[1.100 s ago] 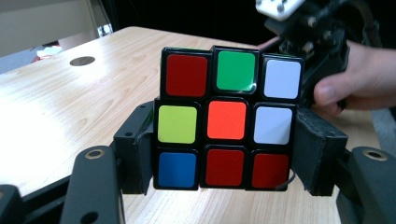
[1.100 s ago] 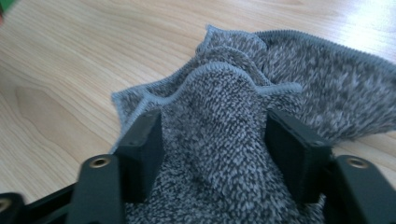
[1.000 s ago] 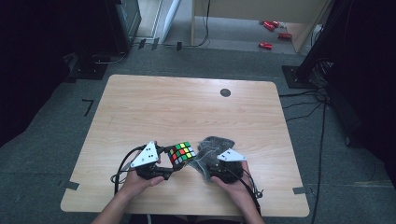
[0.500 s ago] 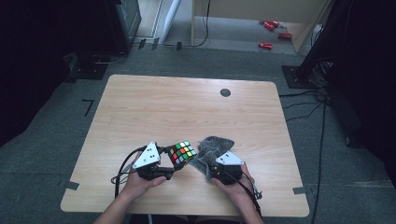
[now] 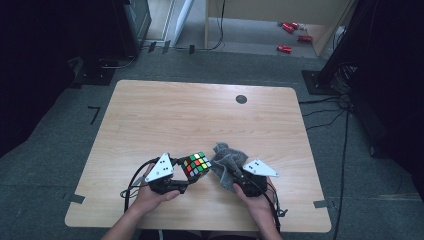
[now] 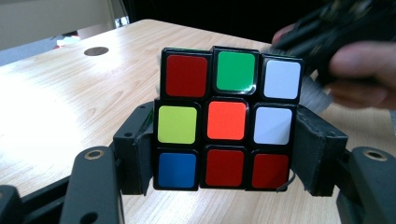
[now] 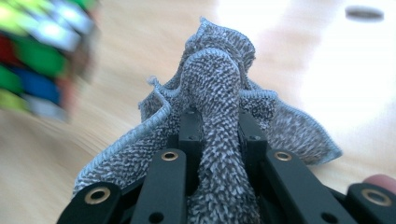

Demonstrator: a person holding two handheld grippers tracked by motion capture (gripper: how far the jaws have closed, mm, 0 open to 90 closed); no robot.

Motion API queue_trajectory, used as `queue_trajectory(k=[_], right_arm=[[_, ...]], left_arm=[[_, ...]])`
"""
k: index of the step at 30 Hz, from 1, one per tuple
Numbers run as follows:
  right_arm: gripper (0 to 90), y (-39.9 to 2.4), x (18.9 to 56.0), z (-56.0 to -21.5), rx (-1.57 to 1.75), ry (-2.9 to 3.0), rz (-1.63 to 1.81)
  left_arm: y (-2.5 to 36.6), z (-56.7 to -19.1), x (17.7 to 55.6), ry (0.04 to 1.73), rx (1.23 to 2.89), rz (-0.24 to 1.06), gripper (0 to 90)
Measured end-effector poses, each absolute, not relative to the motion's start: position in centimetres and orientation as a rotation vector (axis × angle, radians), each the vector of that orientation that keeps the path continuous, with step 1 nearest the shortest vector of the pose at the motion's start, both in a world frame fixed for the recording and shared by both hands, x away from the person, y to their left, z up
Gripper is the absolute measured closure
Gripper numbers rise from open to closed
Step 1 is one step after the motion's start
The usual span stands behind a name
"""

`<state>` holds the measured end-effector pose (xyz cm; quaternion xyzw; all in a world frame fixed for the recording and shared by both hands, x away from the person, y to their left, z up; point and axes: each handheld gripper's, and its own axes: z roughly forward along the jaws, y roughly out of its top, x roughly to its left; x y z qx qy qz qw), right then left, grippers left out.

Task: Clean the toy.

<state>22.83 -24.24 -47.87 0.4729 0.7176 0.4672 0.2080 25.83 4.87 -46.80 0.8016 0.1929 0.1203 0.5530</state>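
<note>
A scrambled colour cube (image 5: pixel 195 165) (image 6: pixel 227 128) is held just above the front middle of the wooden table (image 5: pixel 200 115). My left gripper (image 5: pixel 181 176) (image 6: pixel 224 154) is shut on it, one jaw pressed on each side. My right gripper (image 5: pixel 234 176) (image 7: pixel 219 135) has just been closing and is shut on a bunched grey cloth (image 5: pixel 229 161) (image 7: pixel 219 98). The cloth sticks up between the jaws and hangs right beside the cube (image 7: pixel 42 51), which is blurred at the left of the right gripper view. A hand with the other gripper (image 6: pixel 355 60) is blurred beyond the cube.
A dark round grommet (image 5: pixel 241 99) sits in the table near its far edge. Black cables (image 5: pixel 134 185) trail from both grippers over the front edge. Dark equipment and red objects (image 5: pixel 287 37) stand on the floor beyond the table.
The right gripper has lifted slightly with the grey cloth, bunching it up beside the cube. The left gripper and cube have stayed put.
</note>
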Motion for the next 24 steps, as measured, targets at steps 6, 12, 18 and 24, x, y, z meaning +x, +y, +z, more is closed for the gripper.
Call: queue_trajectory(k=[6,12,18,24], right_arm=[[76.5,-23.2,21.0,-44.3,1.184,1.950,1.495],[76.0,-21.3,19.4,-42.4,1.061,1.978,1.659],[75.5,-21.1,19.7,-43.4,1.072,2.007,1.666],[74.8,-22.7,21.1,-44.7,1.189,1.996,1.570]], left_arm=[[4.3,-46.9,25.5,0.415,1.920,0.271,33.7],[3.0,-47.0,24.4,0.346,1.960,0.300,33.7],[3.1,-46.5,24.0,0.311,1.939,0.306,33.8],[3.7,-46.3,24.3,0.322,1.907,0.286,33.9]])
